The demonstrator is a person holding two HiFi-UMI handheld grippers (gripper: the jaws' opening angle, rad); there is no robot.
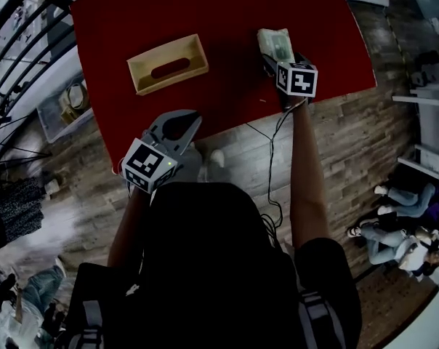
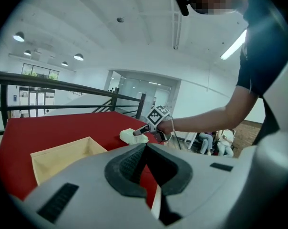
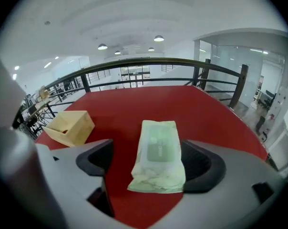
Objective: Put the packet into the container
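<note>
Right gripper [image 3: 148, 162] jaws stand apart, packet [image 3: 159, 142] lying between them; container [image 3: 70, 125] off to its left; left gripper [image 2: 145, 148] jaws together.

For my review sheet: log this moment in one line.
right gripper: open around packet | left gripper: shut, empty | packet: on table, outside container

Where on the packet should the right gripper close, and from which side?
Probably across the middle of the packet, pads on its long edges, coming from its near short end. It lies flat on the red table, lengthwise inside the open right gripper.
</note>
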